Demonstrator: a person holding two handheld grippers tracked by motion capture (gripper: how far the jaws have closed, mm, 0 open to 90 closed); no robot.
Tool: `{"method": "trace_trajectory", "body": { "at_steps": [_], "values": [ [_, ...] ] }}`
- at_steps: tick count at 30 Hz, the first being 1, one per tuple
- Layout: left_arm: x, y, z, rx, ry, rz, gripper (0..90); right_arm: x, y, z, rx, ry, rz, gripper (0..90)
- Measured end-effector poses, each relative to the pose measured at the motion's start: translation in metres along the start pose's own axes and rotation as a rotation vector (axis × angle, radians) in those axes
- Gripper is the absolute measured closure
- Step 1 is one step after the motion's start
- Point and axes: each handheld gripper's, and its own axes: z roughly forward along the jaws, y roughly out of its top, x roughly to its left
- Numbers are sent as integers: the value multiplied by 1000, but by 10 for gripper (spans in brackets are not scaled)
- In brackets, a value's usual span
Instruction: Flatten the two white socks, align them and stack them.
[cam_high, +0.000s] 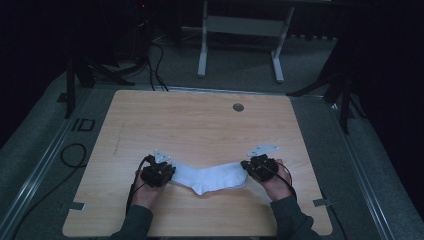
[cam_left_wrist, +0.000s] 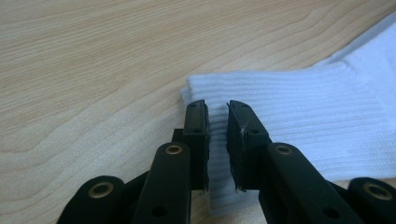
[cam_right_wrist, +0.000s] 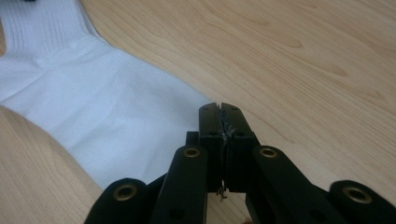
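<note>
- high view: a white sock lies flat on the tabletop, one claw at each end.
- left gripper view: left claw pinches the ribbed cuff loosely; a tug could free it.
- right gripper view: right claw is clamped on the toe edge; that thin bite may slip.

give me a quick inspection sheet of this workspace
surface: wooden table, bare apart from the sock; a round grommet near the far edge
job's things: white sock lying flat between the two grippers, ribbed cuff toward the left gripper, toe toward the right
clutter: nothing seen
grippers: left gripper pinches the cuff, fabric bunched between its fingers; right gripper shut on the toe edge
cables: one trails from each gripper; a black cable loops on the floor at left
surroundings: dark room, grey floor, white desk frame beyond the table, black stands at both sides
</note>
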Motion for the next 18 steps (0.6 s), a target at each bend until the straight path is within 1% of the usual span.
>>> {"method": "trace_trajectory", "body": {
  "at_steps": [5,11,16,18],
  "values": [
    [0,0,0,0,-4,-4,784,-3,1,-6,-16,-4,6,880],
    [0,0,0,0,-3,-4,785,-4,3,-10,-37,2,14,880],
    [0,0,0,-1,-4,-6,785,-5,4,-8,-44,2,21,880],
    [0,0,0,-1,-5,-7,785,-6,2,-5,-39,-2,27,879]
  ]
}}
